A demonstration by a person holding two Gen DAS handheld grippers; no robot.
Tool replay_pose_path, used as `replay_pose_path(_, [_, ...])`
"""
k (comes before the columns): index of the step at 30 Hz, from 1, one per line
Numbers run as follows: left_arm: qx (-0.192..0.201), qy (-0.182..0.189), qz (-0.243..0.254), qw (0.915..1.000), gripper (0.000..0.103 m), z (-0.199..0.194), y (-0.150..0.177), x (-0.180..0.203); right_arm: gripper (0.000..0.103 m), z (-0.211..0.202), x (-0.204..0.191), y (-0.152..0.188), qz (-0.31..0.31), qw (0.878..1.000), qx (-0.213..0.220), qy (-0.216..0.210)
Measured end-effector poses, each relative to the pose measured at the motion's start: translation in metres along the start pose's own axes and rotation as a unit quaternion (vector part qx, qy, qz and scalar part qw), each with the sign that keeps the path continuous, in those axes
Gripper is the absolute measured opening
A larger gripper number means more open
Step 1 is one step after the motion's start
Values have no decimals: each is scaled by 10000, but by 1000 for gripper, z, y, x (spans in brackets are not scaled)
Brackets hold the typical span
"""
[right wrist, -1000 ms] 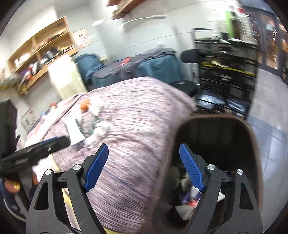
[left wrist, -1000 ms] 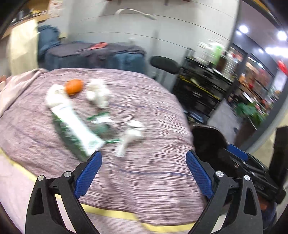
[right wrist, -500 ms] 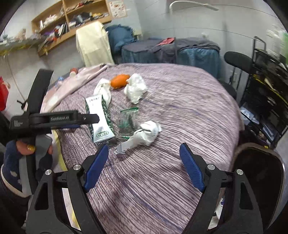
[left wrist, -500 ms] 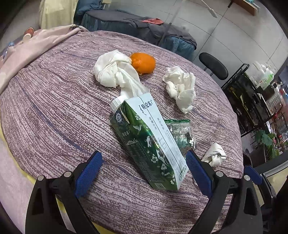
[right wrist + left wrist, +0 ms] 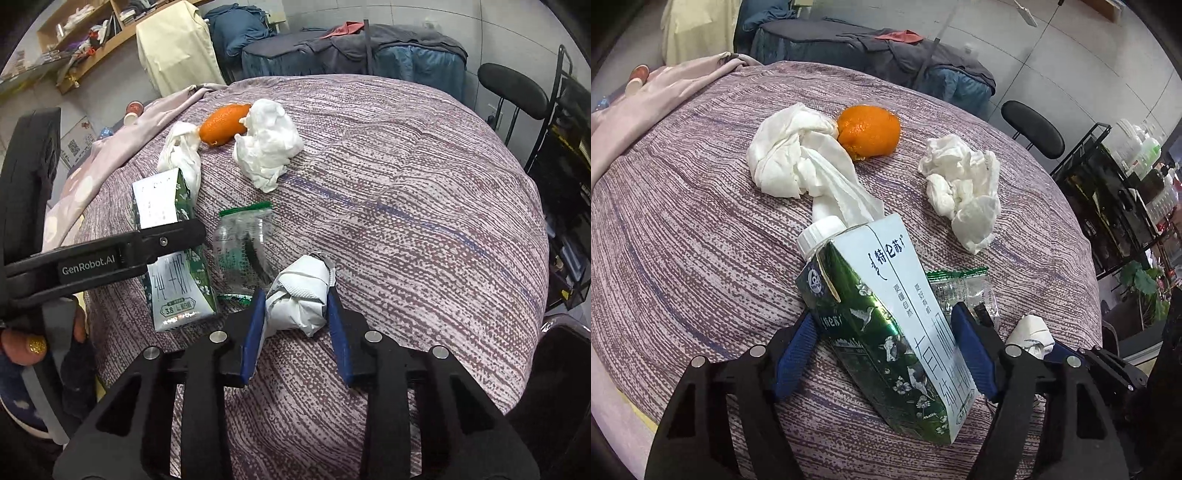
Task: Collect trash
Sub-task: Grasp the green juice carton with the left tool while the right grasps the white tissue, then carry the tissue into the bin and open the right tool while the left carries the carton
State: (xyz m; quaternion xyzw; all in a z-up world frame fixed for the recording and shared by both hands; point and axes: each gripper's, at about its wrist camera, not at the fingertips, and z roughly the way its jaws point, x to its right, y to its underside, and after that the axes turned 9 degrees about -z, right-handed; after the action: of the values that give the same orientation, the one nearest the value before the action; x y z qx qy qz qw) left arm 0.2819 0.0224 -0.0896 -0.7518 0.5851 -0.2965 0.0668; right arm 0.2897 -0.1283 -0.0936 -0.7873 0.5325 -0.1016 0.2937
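Observation:
A green and white milk carton (image 5: 886, 317) lies on the purple cloth of the round table (image 5: 683, 240). My left gripper (image 5: 886, 350) is shut on the carton, blue pads on both its sides. My right gripper (image 5: 297, 317) is shut on a crumpled white wrapper (image 5: 301, 291), which also shows in the left wrist view (image 5: 1034, 332). A clear snack packet with a green edge (image 5: 243, 247) lies between carton and wrapper. Two crumpled white tissues (image 5: 798, 166) (image 5: 964, 184) and an orange peel (image 5: 870, 129) lie farther back.
A dark trash bin's rim (image 5: 565, 347) shows at the table's right edge. A black chair (image 5: 517, 88) and a black wire shelf (image 5: 1115, 192) stand beyond the table. A pink cloth (image 5: 657, 96) lies at the far left.
Both grippers moved in over the table and closed: the left onto the milk carton, the right onto the crumpled white wrapper. They were open half a second ago.

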Motion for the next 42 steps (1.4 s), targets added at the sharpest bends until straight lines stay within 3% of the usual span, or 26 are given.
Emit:
replay_pose_path(15, [460,467,10,9978,65,-31,14,1,32,-59,9,28,407,9940,1018,25])
replay_pose_path(26, [1195,977,464,9869,65,-94,49,44,32,-129,26,74,638,9840,1643,280])
replay_pose_path(33, [1244,1358,892,9788,65,-113,81,82,32,-161,49,114,1010,9767,1825,512])
replay_pose_path(42, [996,1731,1444,9692,65,-107,120,134,33,-191,85,175,1563,9665,1836,886])
